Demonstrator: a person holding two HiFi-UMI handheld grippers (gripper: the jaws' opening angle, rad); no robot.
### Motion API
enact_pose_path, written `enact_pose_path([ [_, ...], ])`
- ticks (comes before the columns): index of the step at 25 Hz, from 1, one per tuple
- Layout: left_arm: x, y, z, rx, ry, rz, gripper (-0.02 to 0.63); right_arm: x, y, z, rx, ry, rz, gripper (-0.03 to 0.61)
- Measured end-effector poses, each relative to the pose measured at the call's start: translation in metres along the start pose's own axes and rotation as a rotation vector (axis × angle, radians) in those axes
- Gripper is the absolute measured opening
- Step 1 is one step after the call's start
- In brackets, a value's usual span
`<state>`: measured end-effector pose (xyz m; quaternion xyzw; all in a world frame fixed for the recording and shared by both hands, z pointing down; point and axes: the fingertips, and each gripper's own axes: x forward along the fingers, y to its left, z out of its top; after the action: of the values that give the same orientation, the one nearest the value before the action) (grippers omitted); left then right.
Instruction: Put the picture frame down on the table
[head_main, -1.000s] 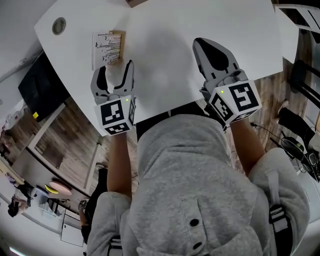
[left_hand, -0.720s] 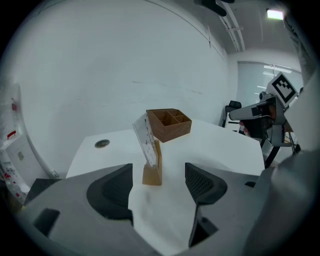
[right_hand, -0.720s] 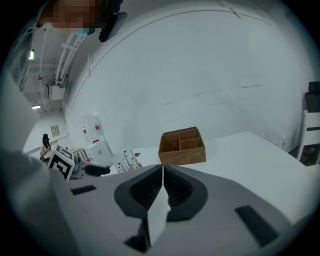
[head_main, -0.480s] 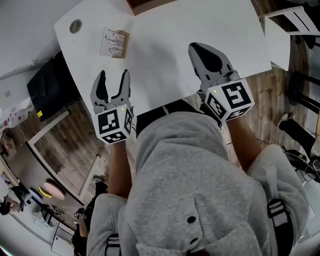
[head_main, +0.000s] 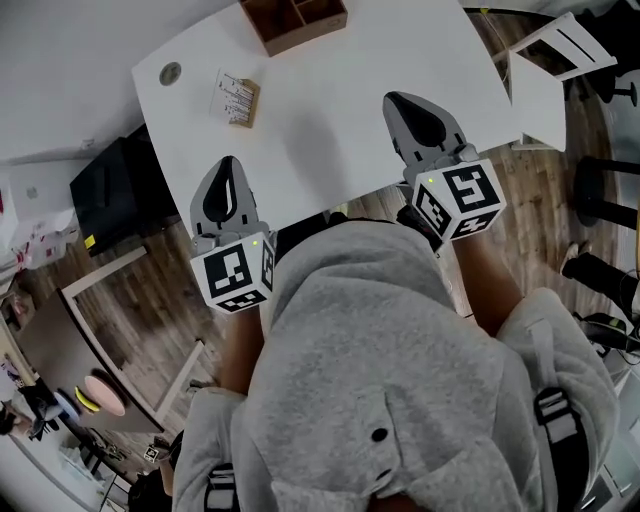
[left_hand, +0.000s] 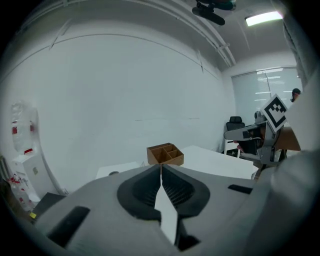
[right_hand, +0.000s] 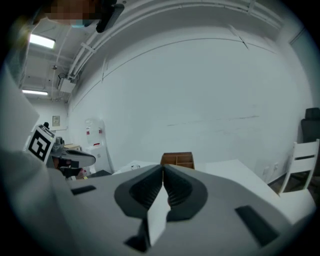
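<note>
Picture frame (head_main: 237, 98) lies on the desk (head_main: 330, 120) near the wooden organizer (head_main: 295, 18) — nothing seems left to do. Well back from the organizer, left gripper (head_main: 229, 163) fingers just closed on nothing; right gripper (head_main: 398, 99) fingers pressed together, empty.

Open tabletop, clutter at the far left

The white table (head_main: 340, 110) lies bare across its middle and right side. A wooden compartment box (head_main: 293, 20) stands at the far edge; the picture frame (head_main: 236, 98) lies flat nearer and to the box's left, and a round cable port (head_main: 170, 73) sits by the left corner. A white chair (head_main: 545, 80) stands off the table's right end.
</note>
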<state>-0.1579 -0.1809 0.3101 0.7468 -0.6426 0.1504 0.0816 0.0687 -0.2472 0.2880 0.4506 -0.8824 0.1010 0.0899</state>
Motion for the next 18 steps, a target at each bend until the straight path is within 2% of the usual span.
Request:
enact_pose_path([
  [12, -0.004, -0.008, 0.002, -0.041, -0.030, 0.000, 0.028, -0.014, -0.003, -0.004, -0.006, -0.024, -0.012, 0.028],
  [18, -0.007, -0.008, 0.004, -0.030, -0.022, -0.005, 0.028, -0.019, -0.001, -0.003, -0.002, -0.026, -0.015, 0.028],
])
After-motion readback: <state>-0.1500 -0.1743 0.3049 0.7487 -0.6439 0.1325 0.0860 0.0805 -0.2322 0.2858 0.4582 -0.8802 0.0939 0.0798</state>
